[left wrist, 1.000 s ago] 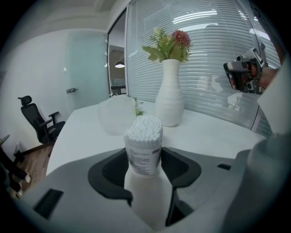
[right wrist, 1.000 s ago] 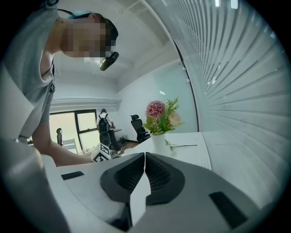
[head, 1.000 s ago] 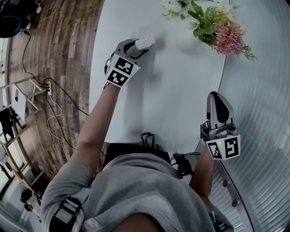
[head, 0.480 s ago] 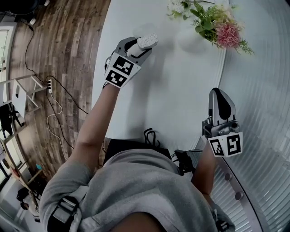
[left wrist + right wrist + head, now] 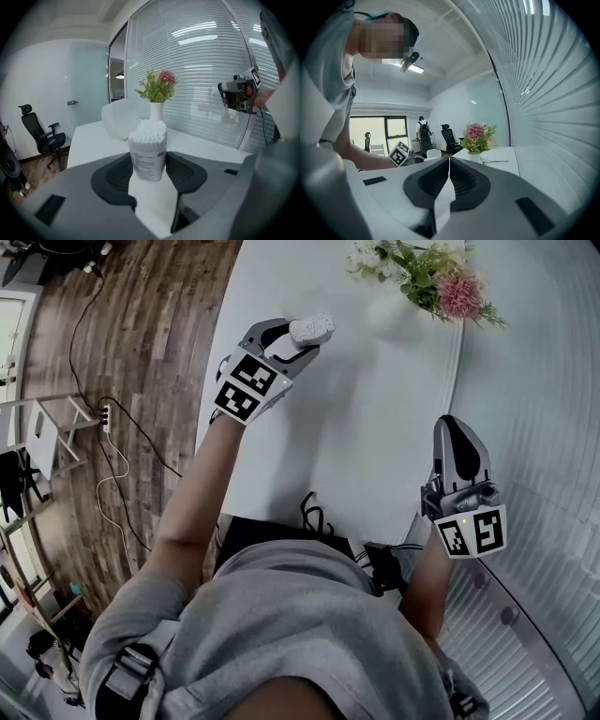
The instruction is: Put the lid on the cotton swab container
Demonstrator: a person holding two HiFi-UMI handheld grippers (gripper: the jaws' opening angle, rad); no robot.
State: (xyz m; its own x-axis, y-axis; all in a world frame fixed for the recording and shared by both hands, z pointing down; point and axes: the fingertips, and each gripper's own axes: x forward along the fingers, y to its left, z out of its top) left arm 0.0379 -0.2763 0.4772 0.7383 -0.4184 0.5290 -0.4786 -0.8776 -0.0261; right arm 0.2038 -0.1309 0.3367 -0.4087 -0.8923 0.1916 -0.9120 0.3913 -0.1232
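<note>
Little has changed over the last second. My left claw (image 5: 298,339) has kept its grip on the container (image 5: 312,328) and carried it slightly further over the table (image 5: 375,427), toward the vase (image 5: 156,111) end. My head has moved too, so some of that drift may only be the camera. The jaws have not opened or tightened: they stand fairly wide, with 1 ribbed pad pressed on each side of the container, which sits upright between them with its swab tips bare on top.

The right claw (image 5: 455,432) has hardly stirred. It hangs low at my right side over the table's edge by the blinds, jaws closed together with nothing in them.

For the task this means only the holding is done; the capping has not begun. The container is open and steady in 1 claw. What I take for the lid (image 5: 117,119) is a pale, translucent cup shape on the table just beside the vase, beyond the container and well apart from the right claw. I cannot tell from these views whether the container's base rests on the table or hangs just above it.

My reading: the free right claw must open, go fetch that lid, and bring it back over the swabs — the left only has to hold firm.
</note>
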